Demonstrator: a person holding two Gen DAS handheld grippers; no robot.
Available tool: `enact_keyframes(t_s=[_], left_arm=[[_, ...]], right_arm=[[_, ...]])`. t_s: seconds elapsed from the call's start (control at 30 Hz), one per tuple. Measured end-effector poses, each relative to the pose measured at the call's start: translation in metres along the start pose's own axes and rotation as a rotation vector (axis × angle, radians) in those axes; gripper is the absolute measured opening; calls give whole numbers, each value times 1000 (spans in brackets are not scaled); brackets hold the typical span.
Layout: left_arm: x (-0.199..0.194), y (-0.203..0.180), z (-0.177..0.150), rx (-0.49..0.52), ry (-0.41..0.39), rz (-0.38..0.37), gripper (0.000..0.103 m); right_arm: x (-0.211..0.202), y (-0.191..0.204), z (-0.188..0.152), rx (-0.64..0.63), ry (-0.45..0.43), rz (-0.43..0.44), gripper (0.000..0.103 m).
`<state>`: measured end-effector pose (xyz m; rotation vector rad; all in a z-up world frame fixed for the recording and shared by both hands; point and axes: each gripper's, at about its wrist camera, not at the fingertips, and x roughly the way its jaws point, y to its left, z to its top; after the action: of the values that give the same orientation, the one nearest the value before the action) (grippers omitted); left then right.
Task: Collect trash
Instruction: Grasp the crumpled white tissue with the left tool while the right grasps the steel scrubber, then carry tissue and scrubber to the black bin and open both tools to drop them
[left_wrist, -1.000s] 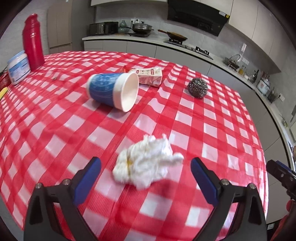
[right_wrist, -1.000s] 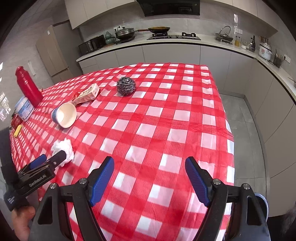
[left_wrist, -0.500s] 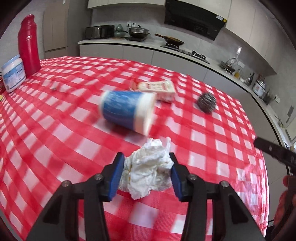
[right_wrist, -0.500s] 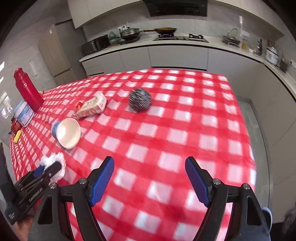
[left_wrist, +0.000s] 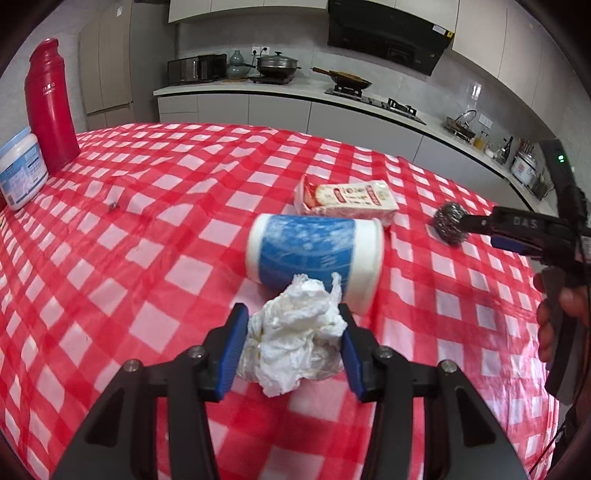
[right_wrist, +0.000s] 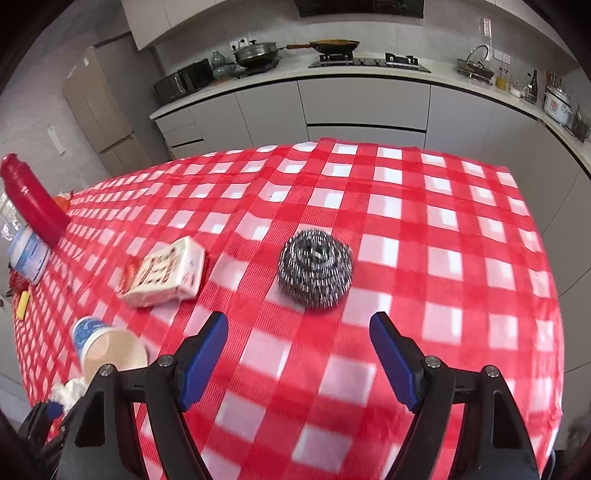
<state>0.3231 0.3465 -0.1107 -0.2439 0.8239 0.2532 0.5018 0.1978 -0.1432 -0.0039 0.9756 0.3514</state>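
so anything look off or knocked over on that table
Yes: the blue paper cup lies tipped on its side just behind the tissue wad held in the left gripper. The carton behind it also lies flat, crumpled at one end. No spill shows.

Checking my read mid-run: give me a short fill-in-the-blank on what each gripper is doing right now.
1. The left gripper is shut on the crumpled ____.
2. The right gripper is ____, nothing between its pads.
3. Just beyond the right gripper lies the steel ____.
4. The paper cup lies on its ____.

Missing words: tissue; open; scourer; side
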Motion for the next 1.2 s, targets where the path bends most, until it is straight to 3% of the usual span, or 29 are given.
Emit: enact_keyframes(t_s=[0.33, 0.4, 0.43, 0.83, 1.2], left_arm=[[23, 11, 8, 9, 28, 22, 49], [25, 9, 7, 14, 31, 28, 49], [25, 8, 6, 18, 31, 29, 49], [-1, -21, -19, 42, 23, 17, 49], [-39, -77, -40, 74, -12, -6, 49]], right_arm=[[44, -9, 18, 11, 31, -56, 80], [47, -10, 17, 6, 49, -26, 50], [45, -11, 16, 6, 43, -21, 50], [-36, -4, -34, -55, -59, 20, 49], [-110, -40, -92, -43, -97, 44, 49]])
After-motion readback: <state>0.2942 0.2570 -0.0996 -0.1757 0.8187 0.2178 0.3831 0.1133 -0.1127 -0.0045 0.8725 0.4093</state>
